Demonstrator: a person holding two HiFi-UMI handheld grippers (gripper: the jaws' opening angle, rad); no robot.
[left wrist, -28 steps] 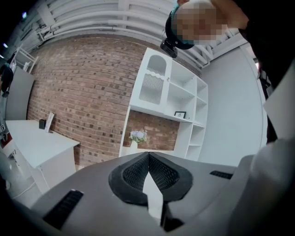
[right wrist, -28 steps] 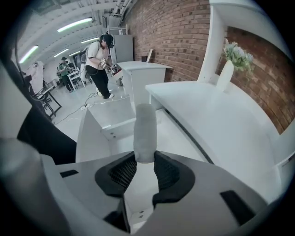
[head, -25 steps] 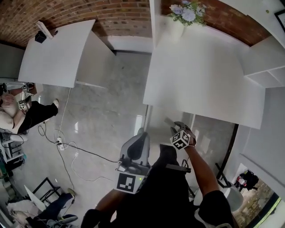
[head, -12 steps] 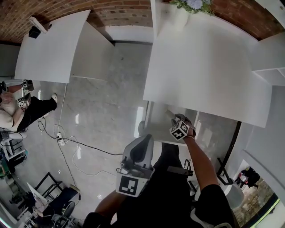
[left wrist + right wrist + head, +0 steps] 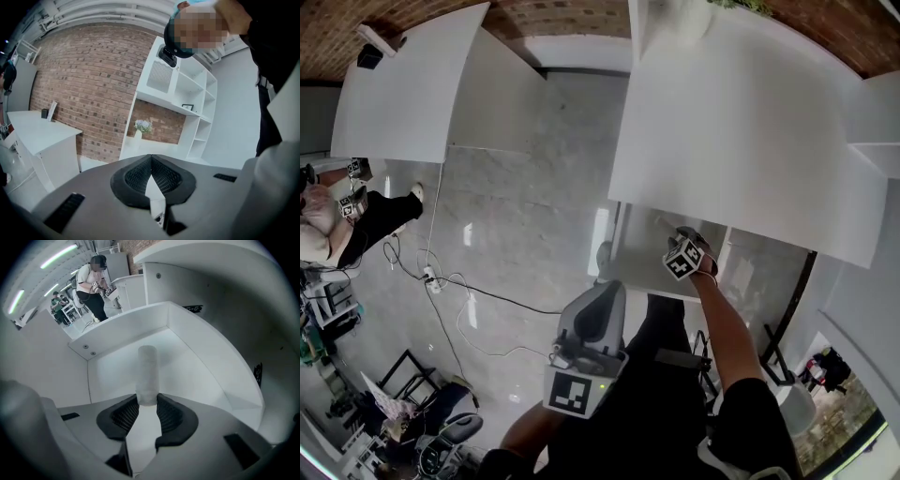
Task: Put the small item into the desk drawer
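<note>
While its black ribbed pads pinch the near end of a small white frosted cylinder (image 5: 147, 376), the right gripper (image 5: 147, 404) points steeply down into the open white desk drawer (image 5: 201, 366). The left gripper (image 5: 151, 165), jaws pressed together on nothing, faces a red brick wall (image 5: 89, 89).

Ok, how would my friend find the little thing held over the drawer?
Find the big white desk and the open drawer under its front edge. Over that drawer, the right gripper pinches a small pale cylinder by one end. It's round and frosty-looking, while everything around it is flat white board or dark gripper pads.
</note>
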